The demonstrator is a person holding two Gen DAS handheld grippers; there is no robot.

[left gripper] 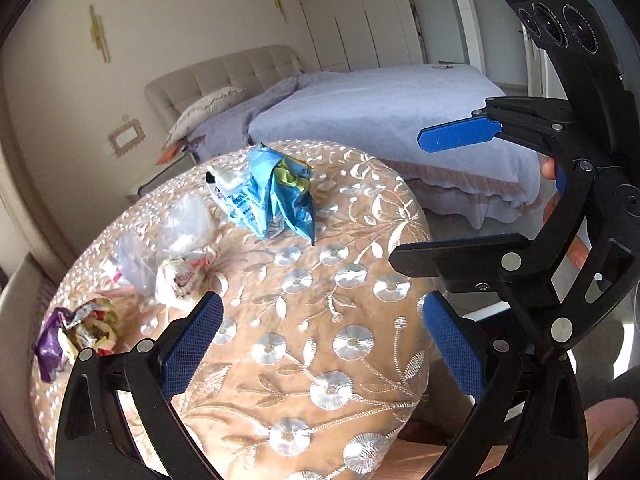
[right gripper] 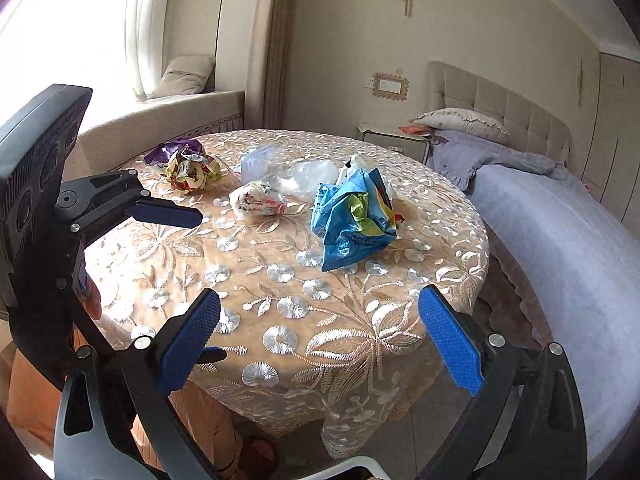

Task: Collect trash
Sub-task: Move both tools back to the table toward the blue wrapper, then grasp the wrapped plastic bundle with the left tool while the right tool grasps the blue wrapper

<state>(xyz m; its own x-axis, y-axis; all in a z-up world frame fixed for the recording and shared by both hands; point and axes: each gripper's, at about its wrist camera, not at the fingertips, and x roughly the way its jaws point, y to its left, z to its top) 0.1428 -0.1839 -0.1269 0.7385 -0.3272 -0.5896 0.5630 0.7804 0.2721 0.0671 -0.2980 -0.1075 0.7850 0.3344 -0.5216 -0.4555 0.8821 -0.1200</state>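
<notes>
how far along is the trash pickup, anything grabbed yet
Nothing looks collected. The left gripper and right gripper are both open and empty, hovering near the table edge. Left to pick up: the blue wrapper, the white crumpled wrapper, the clear plastic, the yellow-green wrapper and the purple wrapper. No bin is in view.

The left gripper [left gripper: 322, 344] fills the bottom of its own view, jaws spread wide, blue pads facing each other, nothing between them. The right gripper [right gripper: 320, 334] sits likewise at the bottom of its view, jaws wide apart and empty. Each gripper also shows in the other's view: the right at the right edge, the left at the left edge, both agape.
</notes>
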